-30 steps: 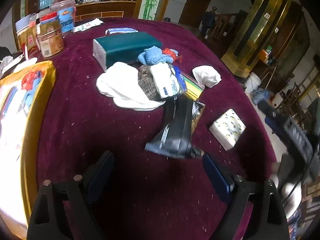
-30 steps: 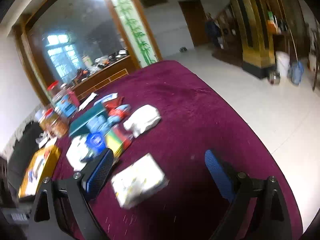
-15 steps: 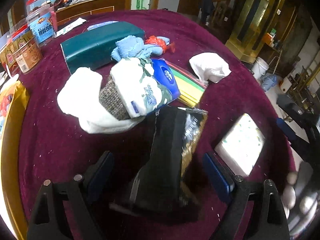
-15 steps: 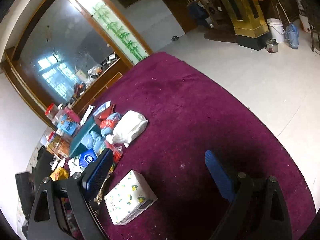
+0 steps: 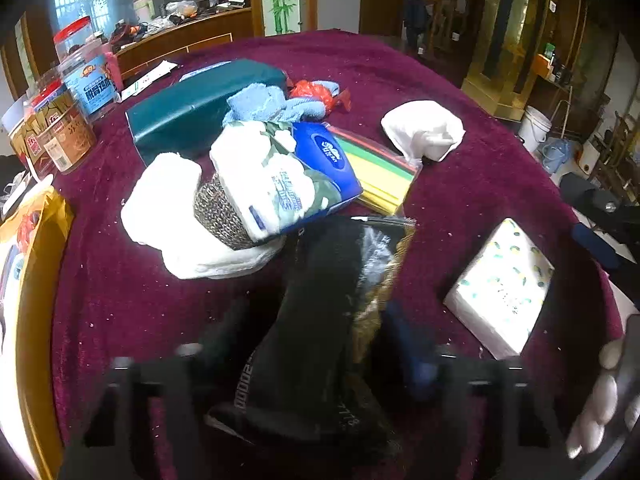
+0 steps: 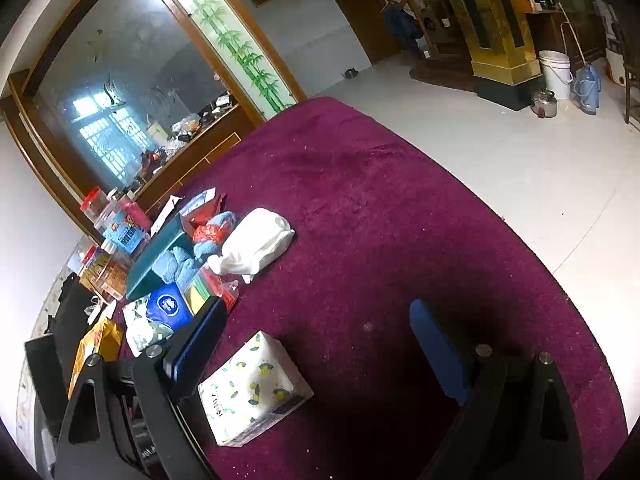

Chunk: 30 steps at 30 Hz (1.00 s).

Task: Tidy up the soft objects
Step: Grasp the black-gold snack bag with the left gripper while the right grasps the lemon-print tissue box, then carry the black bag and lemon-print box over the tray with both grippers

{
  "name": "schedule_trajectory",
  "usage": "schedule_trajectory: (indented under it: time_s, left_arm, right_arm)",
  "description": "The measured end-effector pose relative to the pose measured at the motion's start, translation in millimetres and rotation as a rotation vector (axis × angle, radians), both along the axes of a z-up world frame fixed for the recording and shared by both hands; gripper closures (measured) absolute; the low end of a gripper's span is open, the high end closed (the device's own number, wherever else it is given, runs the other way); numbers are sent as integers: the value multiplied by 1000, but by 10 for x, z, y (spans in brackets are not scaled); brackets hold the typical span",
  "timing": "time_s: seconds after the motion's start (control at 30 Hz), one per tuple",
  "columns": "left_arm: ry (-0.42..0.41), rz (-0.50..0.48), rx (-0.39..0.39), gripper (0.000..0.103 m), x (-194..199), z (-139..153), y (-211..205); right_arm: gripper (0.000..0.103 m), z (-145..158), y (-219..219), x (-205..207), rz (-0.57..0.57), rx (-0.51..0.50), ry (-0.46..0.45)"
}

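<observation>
left claw [image 5: 312, 344]: jaws have just been closing around the black packet [image 5: 320, 320], now between them on the table [image 5: 120, 300] | right claw [image 6: 316, 344]: released, lemon-print tissue pack [image 6: 252, 388] beside its left finger | grasp starting

Left hand-held gripper [image 5: 316, 344] closing around black packet [image 5: 320, 320].

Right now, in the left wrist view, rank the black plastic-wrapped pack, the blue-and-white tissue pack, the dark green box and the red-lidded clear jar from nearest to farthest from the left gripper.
1. Black plastic-wrapped pack, between the jaws of the left gripper.
2. Blue-and-white tissue pack, just beyond, centre.
3. Dark green box, behind, left of centre.
4. Red-lidded clear jar, far left edge.
</observation>
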<state>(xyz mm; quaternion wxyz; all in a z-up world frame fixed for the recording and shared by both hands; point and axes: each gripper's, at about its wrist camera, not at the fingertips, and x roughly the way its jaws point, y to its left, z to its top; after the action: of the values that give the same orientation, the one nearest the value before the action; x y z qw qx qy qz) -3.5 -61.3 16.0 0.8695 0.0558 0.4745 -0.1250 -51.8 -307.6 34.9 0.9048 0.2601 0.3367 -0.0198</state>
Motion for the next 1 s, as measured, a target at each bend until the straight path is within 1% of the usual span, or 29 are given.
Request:
schedule_trajectory:
  time_s: [0.03, 0.07, 0.13, 0.17, 0.27, 0.37, 0.47, 0.53, 0.57, 0.63, 0.7, 0.77, 0.83, 0.93, 0.97, 1.0]
  left_arm:
    - [7, -7, -10, 51, 0, 9, 16]
    - [12, -13, -21, 52, -10, 23, 41]
    - [19, -18, -58, 52, -58, 62, 112]
    - [19, -22, -96, 52, -99, 105, 172]
    - [-6, -24, -171, 52, -271, 267, 342]
    - [-31, -3, -237, 52, -460, 422, 589]
    - [-36, 33, -290, 52, -619, 498, 894]
    - [-42, 58, -307, 52, -709, 524, 1075]
    - [-44, 72, -314, 52, -744, 528, 1175]
    - [-42, 101, -340, 52, -784, 520, 1356]
    - [-44, 119, -359, 52, -828, 517, 1474]
    - [-54, 138, -380, 52, -877, 524, 1590]
    - [-63, 150, -395, 52, -934, 541, 1691]
    - [-81, 184, -407, 52, -1035, 564, 1895]
    - [-88, 197, -409, 52, -1060, 574, 1971]
    - [-95, 213, -410, 52, -1092, 583, 2053]
  right_arm:
    - [11, -2, 2, 3, 2, -2, 3]
    - [11, -5, 5, 8, 4, -3, 6]
    - [11, -15, 7, 14, 7, -1, 11]
    - [11, -20, 7, 18, 7, -1, 14]
    - [11, -31, 11, 29, 8, -1, 22]
    - [11, -29, 27, 31, 13, -6, 25]
    - [11, 1, 35, 1, 19, -2, 14]
    - [11, 16, 50, -21, 52, 41, 37]
    - [11, 35, 82, -70, 73, 85, 58]
    - [11, 59, 185, -130, 94, 103, 93]
    - [11, 32, 384, -96, 133, 69, 180]
    - [11, -48, 585, -6, 179, 60, 249]
    - [11, -101, 706, 98, 160, 21, 294]
    - [11, -104, 833, 261, 125, -49, 322]
    - [17, -107, 887, 330, 112, -93, 337]
    - [25, -114, 937, 370, 108, -131, 348]
